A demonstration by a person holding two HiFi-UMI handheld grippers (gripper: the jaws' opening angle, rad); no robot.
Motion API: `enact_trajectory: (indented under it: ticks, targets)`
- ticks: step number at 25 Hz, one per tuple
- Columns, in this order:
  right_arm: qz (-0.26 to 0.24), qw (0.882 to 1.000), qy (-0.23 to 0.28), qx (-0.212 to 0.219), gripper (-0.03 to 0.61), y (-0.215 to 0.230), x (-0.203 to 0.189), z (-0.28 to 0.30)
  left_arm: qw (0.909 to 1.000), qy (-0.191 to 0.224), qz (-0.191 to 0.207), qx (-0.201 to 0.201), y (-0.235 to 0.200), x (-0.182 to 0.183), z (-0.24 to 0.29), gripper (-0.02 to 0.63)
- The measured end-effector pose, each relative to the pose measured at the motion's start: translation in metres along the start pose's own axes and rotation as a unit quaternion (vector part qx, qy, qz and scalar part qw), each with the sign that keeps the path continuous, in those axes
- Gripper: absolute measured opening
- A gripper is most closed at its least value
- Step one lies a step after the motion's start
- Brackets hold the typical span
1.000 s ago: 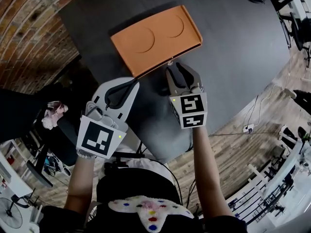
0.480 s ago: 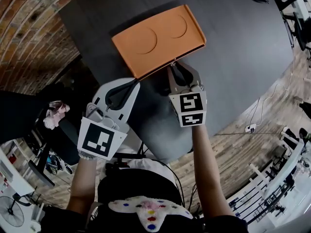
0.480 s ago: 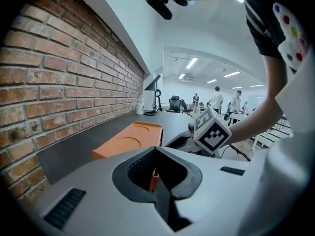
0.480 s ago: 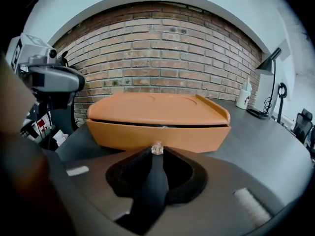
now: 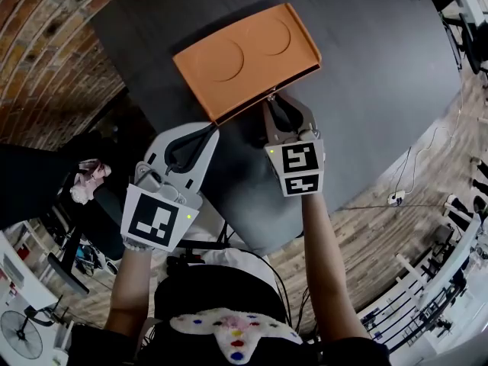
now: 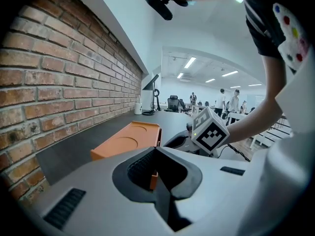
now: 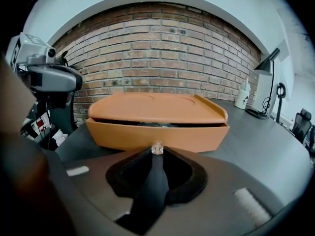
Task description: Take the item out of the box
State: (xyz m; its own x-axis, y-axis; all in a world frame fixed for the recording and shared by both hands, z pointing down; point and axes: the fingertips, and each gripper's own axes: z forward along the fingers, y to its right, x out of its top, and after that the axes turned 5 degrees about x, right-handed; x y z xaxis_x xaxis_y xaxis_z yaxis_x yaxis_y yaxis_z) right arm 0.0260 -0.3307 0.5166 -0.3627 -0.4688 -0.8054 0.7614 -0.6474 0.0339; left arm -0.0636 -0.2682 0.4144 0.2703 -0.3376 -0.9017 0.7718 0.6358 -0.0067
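An orange box (image 5: pixel 240 56) lies on the dark table (image 5: pixel 374 90); its lid has two round recesses. Its drawer front (image 7: pixel 157 135) faces me, with a narrow dark gap above it where something dark shows that I cannot make out. My right gripper (image 5: pixel 274 102) is at the near edge of the box, shut on the small clear knob (image 7: pixel 157 147) at the middle of the drawer front. My left gripper (image 5: pixel 204 134) hangs to the left, short of the box and just off the table's edge, shut with nothing in it. In the left gripper view the box (image 6: pixel 129 140) lies ahead and the right gripper's marker cube (image 6: pixel 210 131) is beside it.
A brick wall (image 7: pixel 162 48) stands behind the box. At the table's far right are a black desk lamp (image 7: pixel 269 63) and a white bottle (image 7: pixel 241 100). The table's rounded edge (image 5: pixel 252 239) is close to my body, with wooden floor (image 5: pixel 366 227) beyond it.
The right gripper's jaws have closed from wide apart onto the drawer knob. The left gripper and the box have hardly moved.
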Motion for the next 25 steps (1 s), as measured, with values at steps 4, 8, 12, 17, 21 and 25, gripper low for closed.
enact_trajectory:
  ticks: [4, 8, 12, 17, 21, 25]
  targets:
    - [-0.002, 1.000, -0.004, -0.002, 0.078, -0.002, -0.006, -0.003, 1.0000, -0.001, -0.002, -0.001, 0.003, -0.002, -0.002, 0.005]
    - [0.000, 1.000, -0.007, -0.005, 0.078, -0.001, -0.012, -0.011, 1.0000, -0.001, 0.002, -0.006, 0.009, -0.001, -0.002, 0.005]
    - [0.003, 1.000, -0.008, -0.007, 0.078, -0.002, -0.018, -0.018, 0.9999, -0.001, 0.004, -0.010, 0.015, -0.001, -0.002, 0.005]
    - [0.007, 1.000, -0.009, -0.010, 0.078, -0.005, -0.026, -0.029, 0.9999, 0.002, 0.006, -0.015, 0.022, 0.001, -0.003, 0.005]
    - [0.007, 1.000, -0.012, -0.012, 0.078, -0.004, -0.033, -0.039, 0.9998, 0.003, 0.008, -0.020, 0.031, 0.003, -0.002, 0.005]
    - [0.011, 1.000, -0.015, -0.017, 0.078, -0.003, -0.040, -0.049, 0.9997, 0.003, 0.005, -0.025, 0.039, 0.005, -0.002, 0.005]
